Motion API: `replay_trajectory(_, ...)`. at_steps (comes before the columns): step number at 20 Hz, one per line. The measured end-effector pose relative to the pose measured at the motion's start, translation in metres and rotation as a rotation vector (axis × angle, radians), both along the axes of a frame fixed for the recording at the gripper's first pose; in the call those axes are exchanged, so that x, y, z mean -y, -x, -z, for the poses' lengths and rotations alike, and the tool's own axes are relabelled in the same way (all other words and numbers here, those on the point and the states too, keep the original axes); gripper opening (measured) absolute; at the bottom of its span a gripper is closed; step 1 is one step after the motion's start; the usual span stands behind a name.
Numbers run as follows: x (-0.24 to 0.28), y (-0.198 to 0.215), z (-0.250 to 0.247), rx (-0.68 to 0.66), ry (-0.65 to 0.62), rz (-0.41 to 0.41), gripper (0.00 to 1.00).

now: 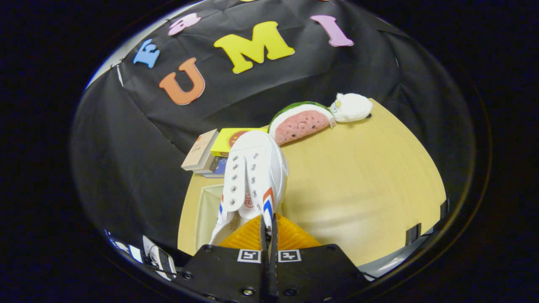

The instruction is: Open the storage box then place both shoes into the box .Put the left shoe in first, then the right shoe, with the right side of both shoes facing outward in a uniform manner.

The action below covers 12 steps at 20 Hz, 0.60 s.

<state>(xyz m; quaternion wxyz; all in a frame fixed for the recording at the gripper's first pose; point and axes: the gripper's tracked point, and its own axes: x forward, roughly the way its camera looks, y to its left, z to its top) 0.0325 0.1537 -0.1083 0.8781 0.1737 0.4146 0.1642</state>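
A white canvas shoe (pixel 252 176) with red and blue stripes on its side hangs in the air above the wooden table (pixel 362 185), toe pointing away from me, tilted. My gripper (pixel 268 223) is shut on the shoe's side wall near the collar, both fingers pressed close together on the fabric. Below and to the left of the shoe lies the pale open storage box (pixel 206 210), partly hidden by the shoe. The second shoe cannot be made out.
A stack of books (pixel 212 153) lies at the table's far edge beyond the shoe. A watermelon-slice plush (pixel 301 122) and a white plush toy (pixel 353 107) rest further right. Bare tabletop spreads to the right.
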Motion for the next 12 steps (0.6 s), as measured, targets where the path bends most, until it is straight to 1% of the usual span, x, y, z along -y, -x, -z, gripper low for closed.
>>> replay_trajectory(2,-0.030,0.003,0.003,0.006,0.012,-0.014,0.00)
replay_trajectory(5,-0.060,0.007,0.022,0.005,0.041,-0.021,0.00)
replay_trajectory(9,-0.078,0.014,0.053,-0.013,0.084,-0.017,0.00)
replay_trajectory(12,-0.075,0.013,0.072,0.028,0.166,-0.019,0.00)
